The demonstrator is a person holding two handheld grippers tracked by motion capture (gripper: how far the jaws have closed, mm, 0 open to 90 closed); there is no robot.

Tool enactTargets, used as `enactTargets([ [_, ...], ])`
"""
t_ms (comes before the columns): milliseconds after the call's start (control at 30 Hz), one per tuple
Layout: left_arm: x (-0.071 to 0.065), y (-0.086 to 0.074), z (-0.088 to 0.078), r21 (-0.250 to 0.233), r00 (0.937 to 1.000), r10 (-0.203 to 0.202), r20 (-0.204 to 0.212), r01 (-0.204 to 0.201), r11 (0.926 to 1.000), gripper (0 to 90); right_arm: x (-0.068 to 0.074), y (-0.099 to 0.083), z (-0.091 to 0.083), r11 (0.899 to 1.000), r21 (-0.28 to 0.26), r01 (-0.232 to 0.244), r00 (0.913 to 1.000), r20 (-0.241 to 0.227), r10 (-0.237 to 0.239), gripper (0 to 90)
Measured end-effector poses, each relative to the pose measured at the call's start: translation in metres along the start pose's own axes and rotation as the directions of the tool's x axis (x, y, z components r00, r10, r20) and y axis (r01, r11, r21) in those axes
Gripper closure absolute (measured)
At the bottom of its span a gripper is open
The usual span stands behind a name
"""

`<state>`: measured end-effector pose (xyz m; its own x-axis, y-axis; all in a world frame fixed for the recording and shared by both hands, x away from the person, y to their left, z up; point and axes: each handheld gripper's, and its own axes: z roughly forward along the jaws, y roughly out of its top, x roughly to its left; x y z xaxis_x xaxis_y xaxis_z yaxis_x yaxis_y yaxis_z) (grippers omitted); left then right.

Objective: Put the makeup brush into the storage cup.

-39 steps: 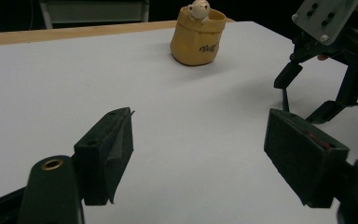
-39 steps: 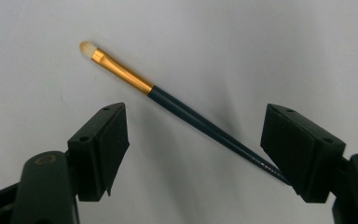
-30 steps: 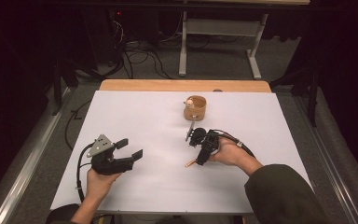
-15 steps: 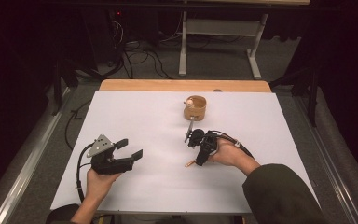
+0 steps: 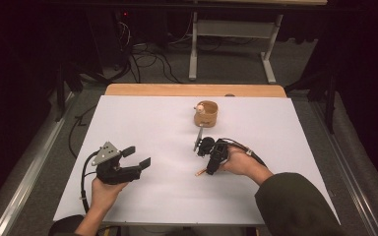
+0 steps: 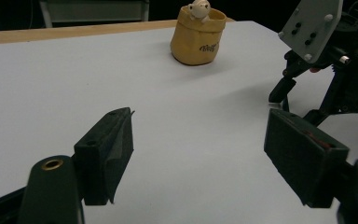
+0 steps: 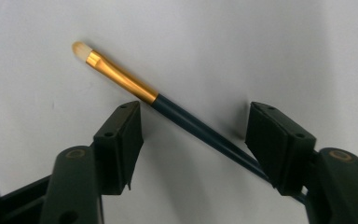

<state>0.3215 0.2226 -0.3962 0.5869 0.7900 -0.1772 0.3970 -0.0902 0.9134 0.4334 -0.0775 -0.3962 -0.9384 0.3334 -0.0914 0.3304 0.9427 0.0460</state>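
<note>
A paintbrush (image 7: 186, 122) with a dark blue handle, gold ferrule and pale tip lies on the white table (image 5: 152, 123). Its tip (image 5: 200, 173) pokes out below my right gripper (image 5: 208, 163). That gripper points down over the brush, with the handle running slantwise between its jaws. In the right gripper view the right gripper (image 7: 196, 116) has just been closing, and its pads stand apart from the handle. My left gripper (image 5: 137, 156) rests at the front left, its jaws wide with nothing between them. In its own view the left gripper (image 6: 198, 158) faces the right gripper (image 6: 300, 105).
A tan pouch-shaped holder (image 5: 206, 114) with a small pale figure on its rim stands at the back middle of the table, also seen as the holder (image 6: 198, 39). A wooden edge (image 5: 192, 90) runs along the far side. Cables and table legs lie on the floor beyond.
Both hands and the brush keep their places in the high view.
</note>
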Motion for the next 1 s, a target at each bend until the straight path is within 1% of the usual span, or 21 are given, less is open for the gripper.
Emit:
enactTargets([
  [167,-0.0001,-0.0001,-0.0001,0.0,1.0,-0.001,-0.001,0.001,1.0,24.4,-0.001,-0.0013,-0.0003,1.0,-0.002,-0.023,0.9991,-0.035,0.023,47.1],
  [333,0.0004,-0.0001,0.0,0.0,1.0,-0.004,-0.002,0.004,1.0,24.4,-0.0009,-0.0009,-0.0004,1.0,0.001,-0.031,0.9988,-0.037,0.031,49.9],
  [400,0.0004,-0.0001,0.0002,0.001,1.0,-0.002,-0.002,0.002,1.0,24.4,-0.002,-0.001,-0.0013,0.999,0.007,-0.045,0.9981,-0.042,0.046,53.6],
  [533,0.0003,-0.0004,-0.0002,0.002,1.0,-0.001,-0.003,0.001,1.0,24.4,-0.0021,-0.0014,-0.0009,0.999,-0.001,-0.052,0.9978,-0.04,0.052,56.8],
  [633,0.0006,-0.0007,-0.0013,-0.002,1.0,-0.009,-0.004,0.009,1.0,24.4,-0.0014,-0.0009,-0.0021,0.998,0.013,-0.053,0.9976,-0.043,0.054,62.8],
  [667,0.0006,-0.0005,-0.0013,-0.005,0.9999,-0.01,-0.004,0.01,0.9999,24.4,-0.0014,-0.0009,-0.0021,0.998,0.013,-0.053,0.9976,-0.043,0.054,62.8],
  [700,0.0002,-0.0004,-0.0004,0.0,1.0,-0.003,-0.004,0.003,1.0,24.4,-0.0013,-0.0008,-0.002,0.998,0.015,-0.056,0.9974,-0.044,0.057,65.3],
  [900,0.0,-0.0004,0.0001,0.003,1.0,-0.002,-0.004,0.002,1.0,24.4,-0.0012,-0.0012,-0.0021,0.998,0.017,-0.058,0.9973,-0.044,0.058,69.5],
  [1000,0.0001,-0.0004,-0.0006,0.0,1.0,-0.003,-0.004,0.003,1.0,24.4,-0.0008,-0.0009,-0.0026,0.998,0.025,-0.057,0.9973,-0.045,0.058,72.4],
])
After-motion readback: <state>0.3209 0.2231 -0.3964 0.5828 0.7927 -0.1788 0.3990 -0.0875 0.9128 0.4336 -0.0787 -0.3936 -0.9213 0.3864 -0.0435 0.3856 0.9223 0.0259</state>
